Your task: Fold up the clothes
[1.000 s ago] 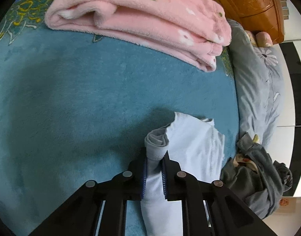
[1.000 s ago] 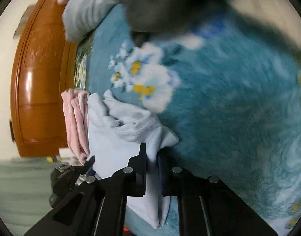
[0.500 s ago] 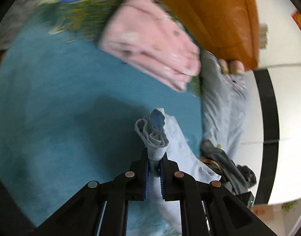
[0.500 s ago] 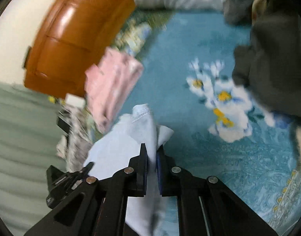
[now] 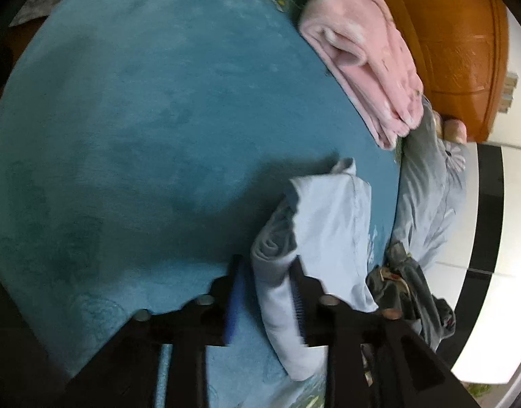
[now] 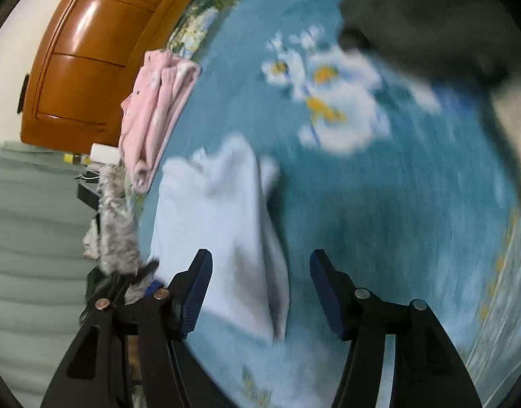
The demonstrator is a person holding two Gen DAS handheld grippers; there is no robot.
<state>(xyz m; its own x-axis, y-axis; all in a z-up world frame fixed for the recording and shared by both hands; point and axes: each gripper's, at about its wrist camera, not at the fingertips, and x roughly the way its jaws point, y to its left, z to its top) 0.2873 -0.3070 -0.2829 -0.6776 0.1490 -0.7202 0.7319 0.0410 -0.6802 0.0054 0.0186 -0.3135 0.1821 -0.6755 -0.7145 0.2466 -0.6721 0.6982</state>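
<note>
While the pale blue garment (image 5: 328, 234) lies on the teal bedspread (image 5: 141, 136), the left gripper (image 5: 265, 268) has its jaws parted, with a bunched edge of that garment sitting between them; one finger looks to touch the cloth, the other stands clear of it, so nothing is pinched. Over in the right wrist view, the right gripper (image 6: 260, 272) is spread wide above the same pale blue garment (image 6: 219, 210), its blue-padded fingers (image 6: 197, 284) well apart and clamping nothing, though motion blur softens the whole picture. The garment is folded into a long, narrow shape, and the folded pink fleece (image 5: 369, 57) rests beyond it, nearer the wooden headboard (image 5: 457, 44). Just beside the garment, a crumpled dark grey garment (image 5: 410, 292) sits at the bedspread's edge, next to a light grey floral quilt (image 5: 430, 190). White flowers (image 6: 331, 98) printed on the bedspread show beyond the garment in the right wrist view, with dark cloth (image 6: 423, 20) blurred past them.
</note>
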